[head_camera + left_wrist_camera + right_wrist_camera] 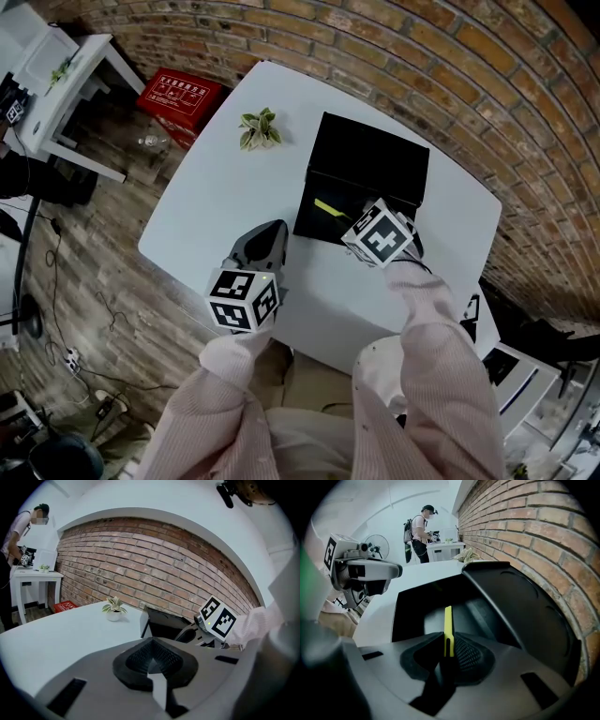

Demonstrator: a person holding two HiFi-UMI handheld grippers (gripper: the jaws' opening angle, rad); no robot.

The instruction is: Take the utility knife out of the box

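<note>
While the left hand-held gripper (151,658) hung clenched and empty above the white table (216,187), the right hand-held gripper (448,644) had its jaws clamped on the near end of the yellow utility knife (448,630). The knife sat inside the open black box (314,230). It stood on its thin edge, its long axis running straight away from those jaws toward the far side of the box. From above it showed as a short yellow bar slanting toward the right hand-held gripper. I counted one knife, one box with its lid folded back, one small potted plant (260,128) on the table, and two hand-held grippers. One red case (183,98) lay on the floor; its white lettering was too small to read.
</note>
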